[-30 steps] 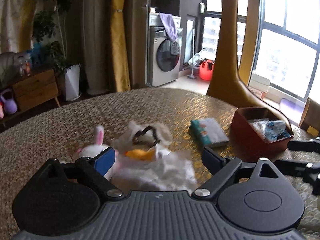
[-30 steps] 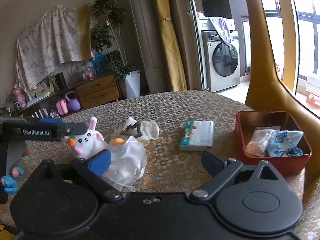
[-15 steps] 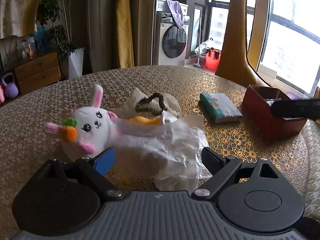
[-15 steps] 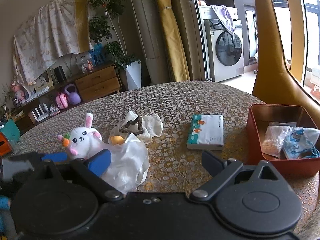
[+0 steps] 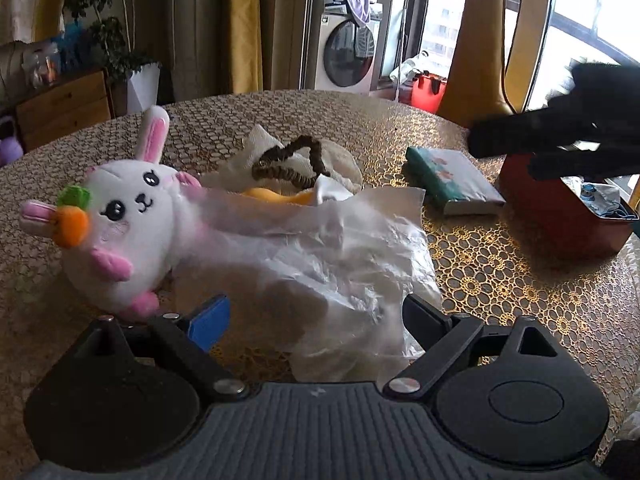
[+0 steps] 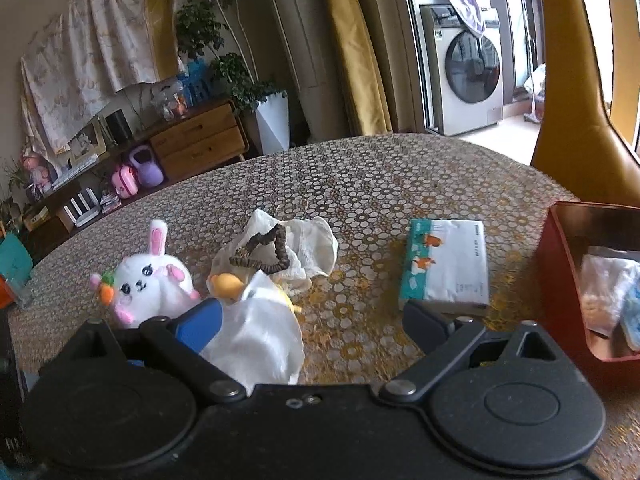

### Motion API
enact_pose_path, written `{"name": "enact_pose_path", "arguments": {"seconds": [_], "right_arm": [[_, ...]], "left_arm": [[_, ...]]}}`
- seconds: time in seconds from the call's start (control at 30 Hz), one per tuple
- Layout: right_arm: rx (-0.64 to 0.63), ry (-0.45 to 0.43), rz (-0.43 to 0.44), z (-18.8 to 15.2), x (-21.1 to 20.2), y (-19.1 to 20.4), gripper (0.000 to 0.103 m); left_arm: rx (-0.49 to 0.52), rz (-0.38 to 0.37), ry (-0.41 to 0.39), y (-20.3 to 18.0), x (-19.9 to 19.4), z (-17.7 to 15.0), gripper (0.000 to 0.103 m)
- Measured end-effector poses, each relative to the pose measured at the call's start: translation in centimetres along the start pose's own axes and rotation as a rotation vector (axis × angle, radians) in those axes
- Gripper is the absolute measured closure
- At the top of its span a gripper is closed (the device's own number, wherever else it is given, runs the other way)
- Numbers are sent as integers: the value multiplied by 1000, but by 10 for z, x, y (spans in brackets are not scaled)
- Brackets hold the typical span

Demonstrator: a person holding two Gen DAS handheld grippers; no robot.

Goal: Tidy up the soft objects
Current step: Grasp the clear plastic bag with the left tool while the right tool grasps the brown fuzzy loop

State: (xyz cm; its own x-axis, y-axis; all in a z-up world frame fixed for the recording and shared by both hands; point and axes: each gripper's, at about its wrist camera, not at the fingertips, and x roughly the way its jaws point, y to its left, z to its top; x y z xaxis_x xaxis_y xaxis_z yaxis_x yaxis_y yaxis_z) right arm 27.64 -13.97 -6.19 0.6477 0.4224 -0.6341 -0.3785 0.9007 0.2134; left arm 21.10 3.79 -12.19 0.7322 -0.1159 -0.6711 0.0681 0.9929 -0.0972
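The plush rabbit point(image 5: 124, 224) lies on the table point(image 5: 500, 280), left of the left gripper point(image 5: 316, 312). Dead ahead, the crumpled plastic bag point(image 5: 336, 256) sits between its wide-open, empty jaws, long axis running away from it. The left gripper is the nearer. The right gripper point(image 6: 312, 320), also open and empty, hovers farther right, beside the red box point(image 5: 560, 216).

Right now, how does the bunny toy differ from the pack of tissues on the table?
The bunny toy is rounded, white and pink, with a carrot; the pack of tissues is a flat rectangle, teal and white. The bunny touches the crumpled plastic bag; the pack lies apart, nearer the red box. Both rest on the table.
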Motion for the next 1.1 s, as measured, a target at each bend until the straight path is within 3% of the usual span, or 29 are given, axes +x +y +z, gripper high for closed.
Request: {"name": "enact_pose_path", "arguments": {"seconds": [0.13, 0.43, 0.6, 0.67, 0.8, 0.97, 1.1], "right_arm": [[13, 21, 17, 13, 20, 2, 6], [-63, 65, 37, 41, 72, 22, 6], [-111, 87, 44, 47, 102, 29, 13], [-117, 94, 32, 48, 114, 29, 22], [-88, 107, 35, 48, 131, 27, 28], [-70, 110, 55, 45, 140, 27, 57], [-80, 107, 63, 46, 144, 32, 72]], "left_arm": [[-14, -6, 14, 1, 6, -1, 11], [-46, -41, 26, 6, 10, -5, 42], [-59, -67, 15, 10, 4, -5, 55], [-63, -71, 16, 12, 3, -4, 63], [-86, -86, 17, 17, 0, -3, 69], [-109, -95, 9, 21, -4, -1, 76], [-125, -101, 13, 25, -6, 0, 84]]}}
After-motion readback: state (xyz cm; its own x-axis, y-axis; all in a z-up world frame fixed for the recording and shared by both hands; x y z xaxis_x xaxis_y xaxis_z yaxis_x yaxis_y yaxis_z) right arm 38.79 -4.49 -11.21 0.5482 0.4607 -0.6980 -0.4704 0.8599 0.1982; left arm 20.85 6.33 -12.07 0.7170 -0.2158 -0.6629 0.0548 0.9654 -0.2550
